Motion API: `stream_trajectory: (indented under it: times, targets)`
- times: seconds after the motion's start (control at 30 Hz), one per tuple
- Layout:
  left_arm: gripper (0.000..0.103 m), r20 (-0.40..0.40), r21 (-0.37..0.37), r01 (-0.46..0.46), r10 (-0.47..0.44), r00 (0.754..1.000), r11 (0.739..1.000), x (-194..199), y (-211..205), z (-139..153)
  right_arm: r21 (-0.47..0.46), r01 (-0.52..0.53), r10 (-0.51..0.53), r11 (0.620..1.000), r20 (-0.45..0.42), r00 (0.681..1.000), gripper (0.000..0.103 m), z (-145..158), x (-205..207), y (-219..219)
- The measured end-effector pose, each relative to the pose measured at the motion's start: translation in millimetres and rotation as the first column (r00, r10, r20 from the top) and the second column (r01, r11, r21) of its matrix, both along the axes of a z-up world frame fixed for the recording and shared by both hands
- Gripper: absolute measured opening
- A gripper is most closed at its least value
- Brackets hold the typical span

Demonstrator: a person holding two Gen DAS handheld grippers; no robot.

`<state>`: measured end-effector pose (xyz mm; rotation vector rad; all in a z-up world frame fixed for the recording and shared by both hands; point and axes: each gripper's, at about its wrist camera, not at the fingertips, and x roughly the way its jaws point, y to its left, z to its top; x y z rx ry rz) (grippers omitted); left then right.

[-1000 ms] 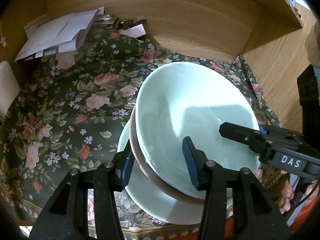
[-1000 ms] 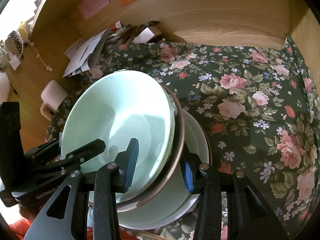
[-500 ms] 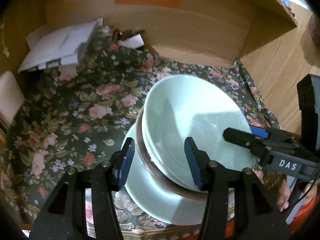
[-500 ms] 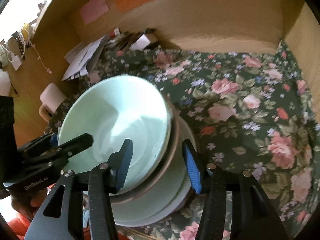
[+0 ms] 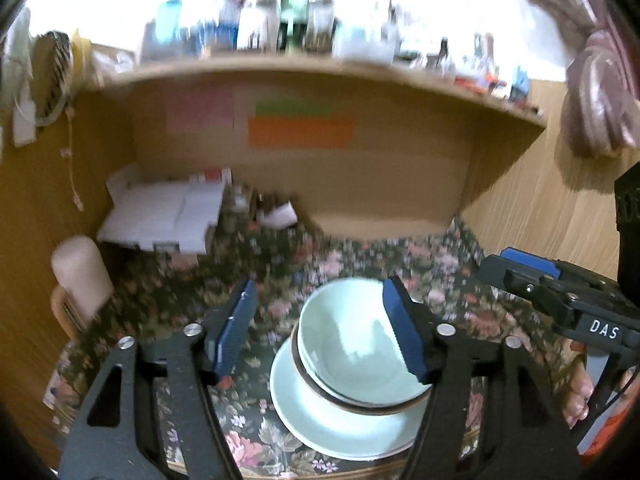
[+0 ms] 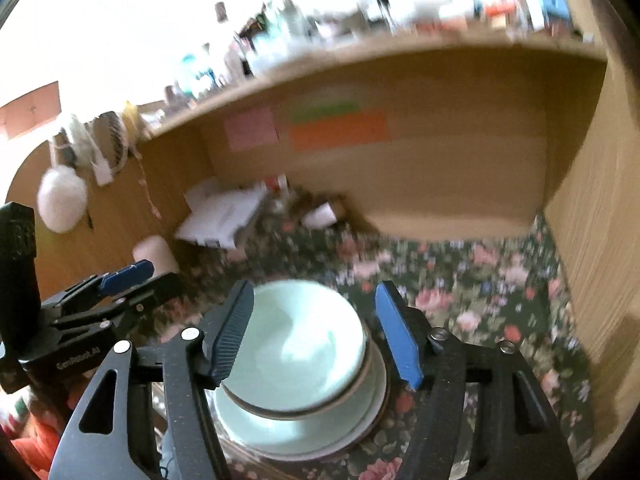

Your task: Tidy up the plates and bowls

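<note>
Blown-out white glare across the top of both views, above the shelf [image 5: 320,68]. Motion blur everywhere beyond the grippers, smearing the floral cloth [image 6: 480,280] and sticky notes [image 5: 300,132]. Dim, warm shade under the shelf. Heavy fisheye bending, dark vignette at the corners.

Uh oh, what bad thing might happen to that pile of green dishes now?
1. The pale green bowl sits in a brown-rimmed dish on a pale green plate, apparently off-centre, so a bump might tip the pile.
2. The pile seems close to the near edge of the flowered tablecloth, so it might slide off.
3. The left gripper and right gripper, jaws just opened and empty, hover close and might clip the bowl.
</note>
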<state>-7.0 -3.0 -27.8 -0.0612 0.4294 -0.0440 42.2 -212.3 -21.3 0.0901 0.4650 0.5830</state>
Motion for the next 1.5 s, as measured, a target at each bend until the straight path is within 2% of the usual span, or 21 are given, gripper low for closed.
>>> stream_trajectory:
  times: [0.07,0.13,0.2,0.37,0.53,1.5]
  targets:
    - [0.068,0.029,0.003,-0.01,0.01,1.0,1.0,-8,-2,6,0.018,-0.009,0.008,1.0,0.022,1.0,0.067,4,-5,-1]
    - [0.076,0.057,0.0,-0.018,0.018,0.998,1.0,-15,-4,9,0.025,-0.005,0.004,1.0,0.054,0.999,0.073,6,-13,-1]
    - [0.088,0.094,0.0,-0.018,0.018,0.995,1.0,-23,-5,10,0.021,-0.002,0.0,1.0,0.077,0.997,0.074,7,-19,-1]
    - [0.098,0.161,-0.002,-0.018,0.018,0.987,1.0,-40,-9,13,0.032,0.018,-0.022,0.999,0.119,0.993,0.09,7,-34,-3]
    - [0.102,0.194,0.006,-0.037,0.035,0.98,0.999,-48,-10,12,0.031,0.056,-0.06,0.998,0.154,0.986,0.103,8,-43,-8]
    - [0.102,0.183,-0.006,-0.029,0.029,0.983,1.0,-49,-12,5,0.015,0.053,-0.055,0.998,0.147,0.988,0.103,6,-45,-3]
